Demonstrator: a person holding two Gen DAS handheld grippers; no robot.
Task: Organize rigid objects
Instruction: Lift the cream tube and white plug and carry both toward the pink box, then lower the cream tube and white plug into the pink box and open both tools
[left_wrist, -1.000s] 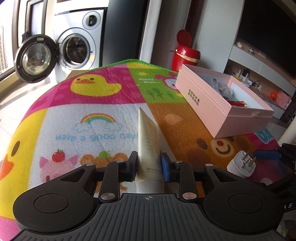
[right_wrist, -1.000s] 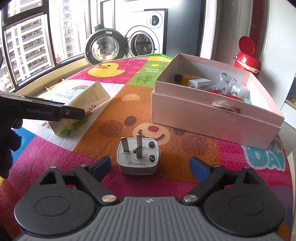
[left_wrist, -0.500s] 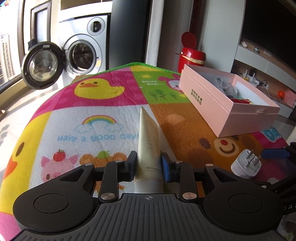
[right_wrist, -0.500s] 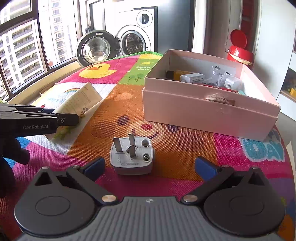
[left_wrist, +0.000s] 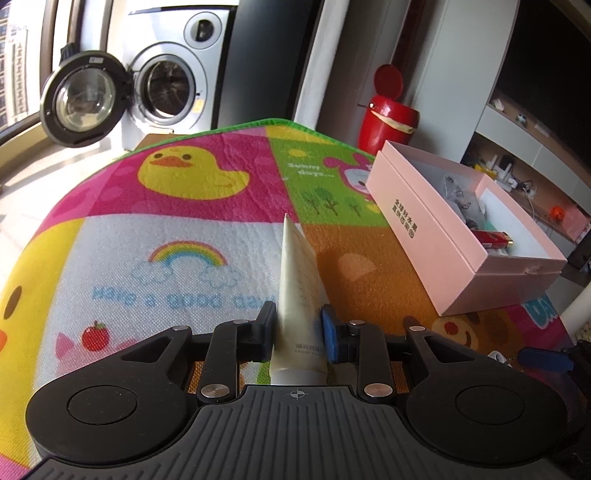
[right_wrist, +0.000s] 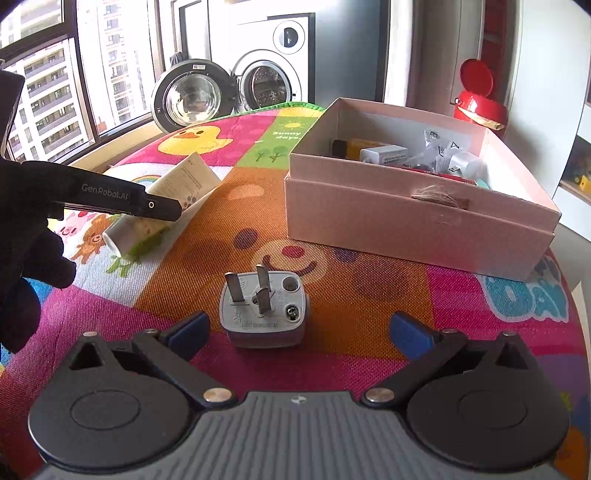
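Observation:
A cream tube (left_wrist: 300, 288) with a white cap is pinched between the pads of my left gripper (left_wrist: 298, 334), its flat end pointing away; it is held just above the mat. The right wrist view shows the same tube (right_wrist: 177, 192) under the left gripper's dark finger (right_wrist: 147, 205), with a gloved hand behind it. My right gripper (right_wrist: 299, 328) stands open on either side of a grey plug adapter (right_wrist: 264, 308), prongs up, on the mat; its pads do not touch it. The open pink box (right_wrist: 417, 229) holds several small items.
A colourful play mat (left_wrist: 184, 236) covers the table. The pink box (left_wrist: 436, 236) stands at the right. Beyond the table edge are a washing machine (left_wrist: 166, 88) with its door open and a red bin (left_wrist: 388, 114). Windows lie to the left.
My left gripper has lifted the tube off the mat and shifted with it toward the box. The right gripper and the plug adapter have stayed in place.

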